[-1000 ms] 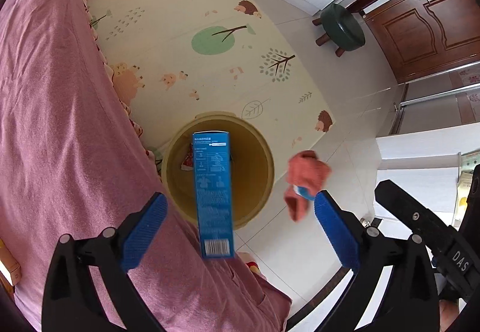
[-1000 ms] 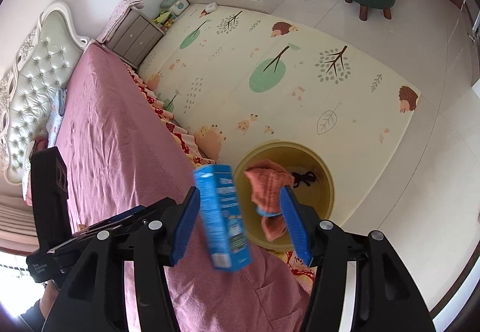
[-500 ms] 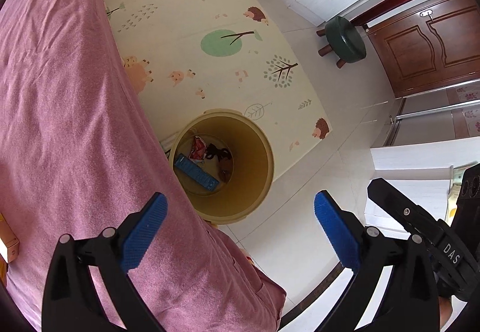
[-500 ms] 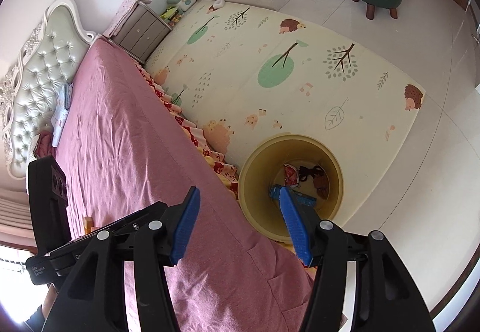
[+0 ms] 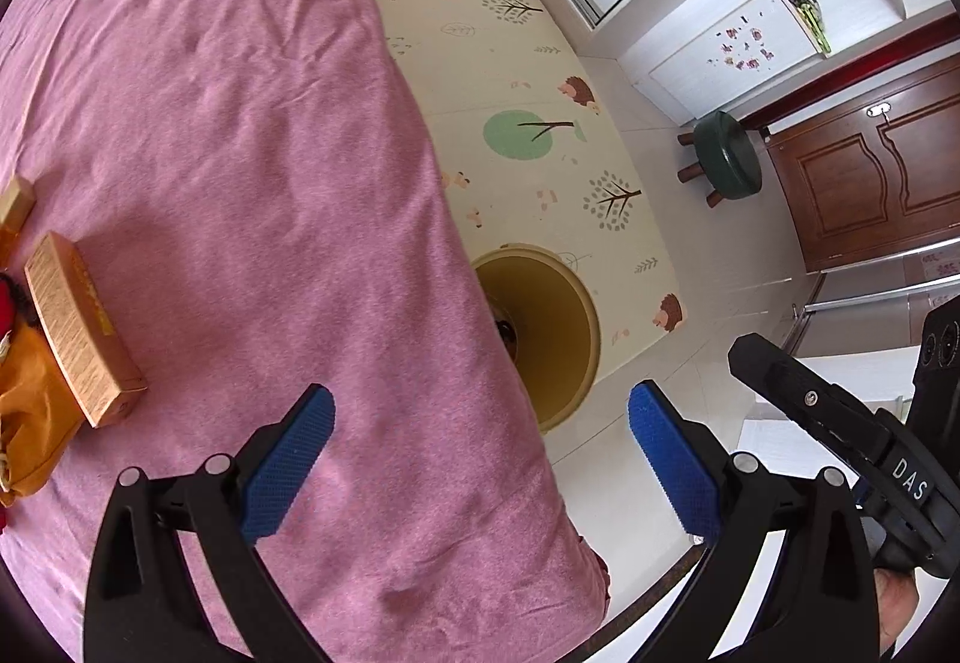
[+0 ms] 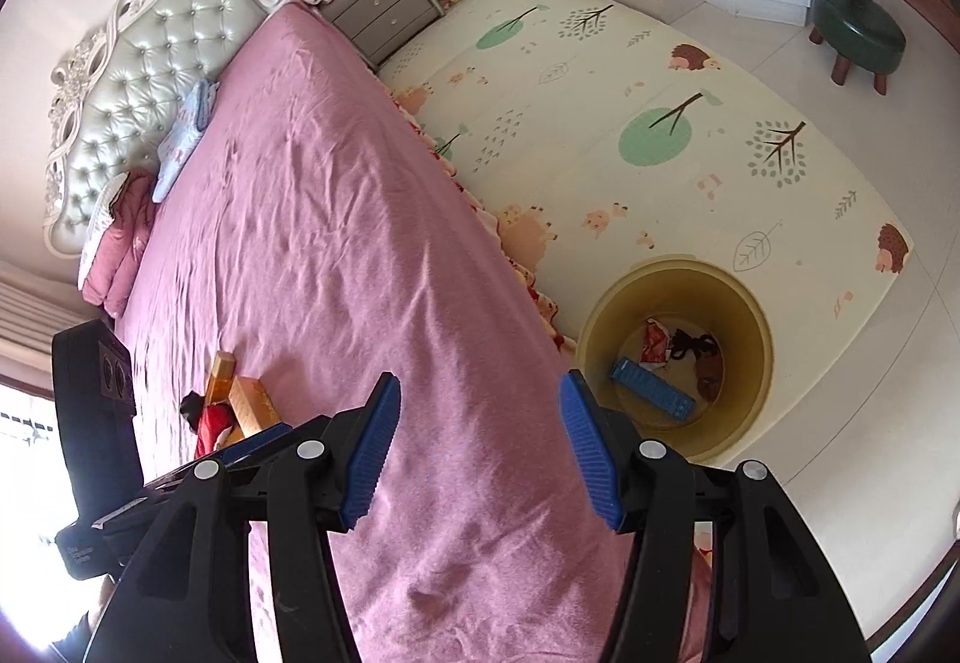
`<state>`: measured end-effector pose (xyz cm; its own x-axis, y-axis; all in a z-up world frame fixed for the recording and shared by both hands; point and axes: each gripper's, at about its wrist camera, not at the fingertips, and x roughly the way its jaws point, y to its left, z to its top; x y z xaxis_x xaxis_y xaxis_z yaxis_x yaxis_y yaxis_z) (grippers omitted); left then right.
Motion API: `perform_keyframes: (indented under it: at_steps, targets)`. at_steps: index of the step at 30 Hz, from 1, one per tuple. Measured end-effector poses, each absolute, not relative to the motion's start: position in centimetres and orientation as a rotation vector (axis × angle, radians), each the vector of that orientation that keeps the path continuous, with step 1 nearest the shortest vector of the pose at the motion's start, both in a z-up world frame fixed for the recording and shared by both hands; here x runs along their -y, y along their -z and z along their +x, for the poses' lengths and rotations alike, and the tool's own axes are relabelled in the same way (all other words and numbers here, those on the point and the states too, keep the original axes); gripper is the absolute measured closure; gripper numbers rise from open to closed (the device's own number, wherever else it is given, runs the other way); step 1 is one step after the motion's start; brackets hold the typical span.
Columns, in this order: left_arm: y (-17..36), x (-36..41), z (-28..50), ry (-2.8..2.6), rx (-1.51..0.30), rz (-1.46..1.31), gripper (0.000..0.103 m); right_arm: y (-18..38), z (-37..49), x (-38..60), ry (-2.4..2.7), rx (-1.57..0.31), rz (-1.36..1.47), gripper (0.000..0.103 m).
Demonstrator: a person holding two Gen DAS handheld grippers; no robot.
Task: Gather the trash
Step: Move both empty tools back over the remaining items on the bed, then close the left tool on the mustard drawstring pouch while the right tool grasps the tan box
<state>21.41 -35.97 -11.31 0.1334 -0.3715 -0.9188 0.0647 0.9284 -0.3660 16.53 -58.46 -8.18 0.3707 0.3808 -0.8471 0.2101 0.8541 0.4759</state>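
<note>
Bed (image 5: pixel 228 135) fills most of both views, pink cover rumpled, running from a padded headboard (image 6: pixel 138 81) down to the near corner. Play mat (image 6: pixel 660 123) beside it on the floor, green stool (image 5: pixel 726 156) and a wooden door (image 5: pixel 870 165) beyond. Yellow bin (image 6: pixel 678 297) stands on the mat's edge, just beside the bed. Change since a second ago: the blue box (image 6: pixel 651 390), then in mid-air over the bin with a pink cloth next to it, now lies at the bottom, with a red wrapper (image 6: pixel 654 342) and dark scraps near it; the cloth is hard to pick out among them. Reading: that drop is done, and both views have swung off the bin toward the bed. Left gripper (image 5: pixel 480 453) hangs above the bed's near edge, jaws wide apart, nothing between them; the bin sits ahead and to its right, half hidden by the mattress. Right gripper (image 6: pixel 480 447) hangs above the same corner, also spread and empty, the bin off to its right. Remaining on the cover, well apart from the bin: a tan box (image 5: pixel 81 327) lying flat, an orange cloth bag (image 5: pixel 30 411) touching its near side, a red item beside that, and a second tan box (image 6: pixel 221 378) standing just behind. Judgement: these are the next pickups, and the left gripper is nearer them.
</note>
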Motion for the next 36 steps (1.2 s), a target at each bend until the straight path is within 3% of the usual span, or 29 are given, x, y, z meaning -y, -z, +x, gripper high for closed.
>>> perform_keyframes:
  at_steps: [21, 36]
  targets:
    - [11.2, 13.3, 15.8, -0.002, -1.348, -0.343, 0.005, 7.4, 17.5, 36.2, -0.460, -1.290, 0.381, 0.048]
    - [18.5, 6.9, 18.0, -0.029, -1.500, -0.357, 0.005, 10.6, 20.4, 28.6, -0.495, -1.353, 0.330, 0.048]
